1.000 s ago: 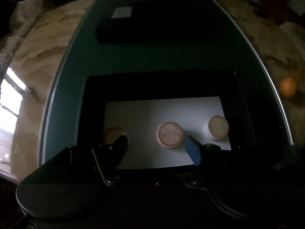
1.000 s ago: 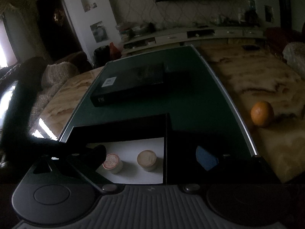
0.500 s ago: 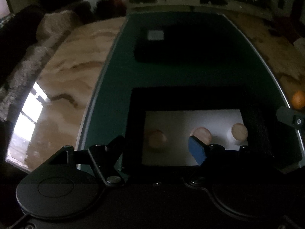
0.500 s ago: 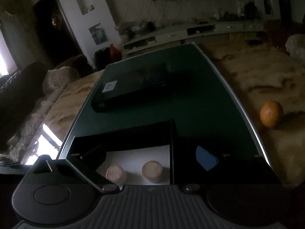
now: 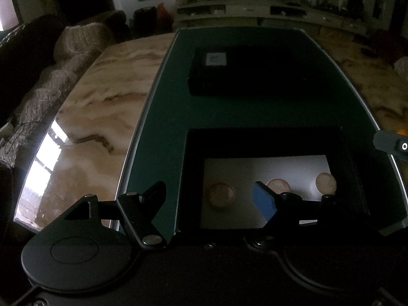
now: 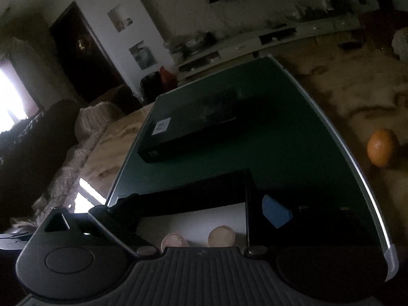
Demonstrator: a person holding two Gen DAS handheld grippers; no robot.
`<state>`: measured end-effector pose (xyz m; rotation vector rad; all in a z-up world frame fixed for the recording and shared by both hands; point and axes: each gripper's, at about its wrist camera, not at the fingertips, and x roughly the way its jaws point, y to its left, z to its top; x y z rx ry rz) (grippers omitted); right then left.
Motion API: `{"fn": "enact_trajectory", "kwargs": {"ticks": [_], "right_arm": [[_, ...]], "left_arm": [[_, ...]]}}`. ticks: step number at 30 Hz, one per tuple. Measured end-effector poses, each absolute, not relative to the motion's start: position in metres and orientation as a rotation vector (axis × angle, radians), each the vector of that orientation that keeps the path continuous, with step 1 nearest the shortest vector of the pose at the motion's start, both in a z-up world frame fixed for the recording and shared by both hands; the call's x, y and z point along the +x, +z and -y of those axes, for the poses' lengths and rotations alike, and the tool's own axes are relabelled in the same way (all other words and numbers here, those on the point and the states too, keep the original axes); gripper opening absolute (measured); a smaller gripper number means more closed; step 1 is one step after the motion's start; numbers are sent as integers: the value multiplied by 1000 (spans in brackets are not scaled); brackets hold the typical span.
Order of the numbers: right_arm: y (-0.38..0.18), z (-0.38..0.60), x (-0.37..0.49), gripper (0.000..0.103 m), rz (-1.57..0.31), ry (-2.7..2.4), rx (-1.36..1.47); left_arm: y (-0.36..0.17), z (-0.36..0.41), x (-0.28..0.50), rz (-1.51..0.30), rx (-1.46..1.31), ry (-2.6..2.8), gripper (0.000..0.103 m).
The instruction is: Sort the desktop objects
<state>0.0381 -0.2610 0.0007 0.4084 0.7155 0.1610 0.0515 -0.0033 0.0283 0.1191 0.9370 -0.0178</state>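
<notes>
An open black box [image 5: 265, 137] with a white floor sits on the dark green mat [image 5: 168, 117]. Three small round containers stand in it: left one [image 5: 220, 195], middle one [image 5: 278, 185], right one [image 5: 325, 183]. My left gripper [image 5: 209, 199] is open and empty, hovering above the box's near left edge. My right gripper [image 6: 201, 211] is open and empty over the box's right side; two containers [image 6: 220, 237] show below it. A closed black box [image 5: 244, 72] lies farther back; it also shows in the right wrist view [image 6: 193, 125].
The mat lies on a marble-patterned table [image 5: 102, 97]. An orange [image 6: 381, 148] rests on the table right of the mat. A knitted cushion and sofa [image 5: 63, 58] stand to the left. A low TV cabinet [image 5: 242, 12] lines the far wall.
My left gripper pulled up and left, away from the middle container, which now stays in the box. My right gripper rose and tilted, so its view rolled.
</notes>
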Motion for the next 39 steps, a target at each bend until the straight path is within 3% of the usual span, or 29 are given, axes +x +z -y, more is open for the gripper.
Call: {"fn": "enact_trajectory", "kwargs": {"ticks": [27, 32, 39], "right_arm": [[12, 273, 90, 103, -785, 86, 231], [18, 298, 109, 103, -782, 58, 272], [22, 314, 148, 103, -810, 68, 227]], "left_arm": [[22, -3, 83, -945, 163, -61, 79], [31, -21, 100, -961, 104, -118, 95], [49, -38, 138, -960, 96, -194, 99]]}}
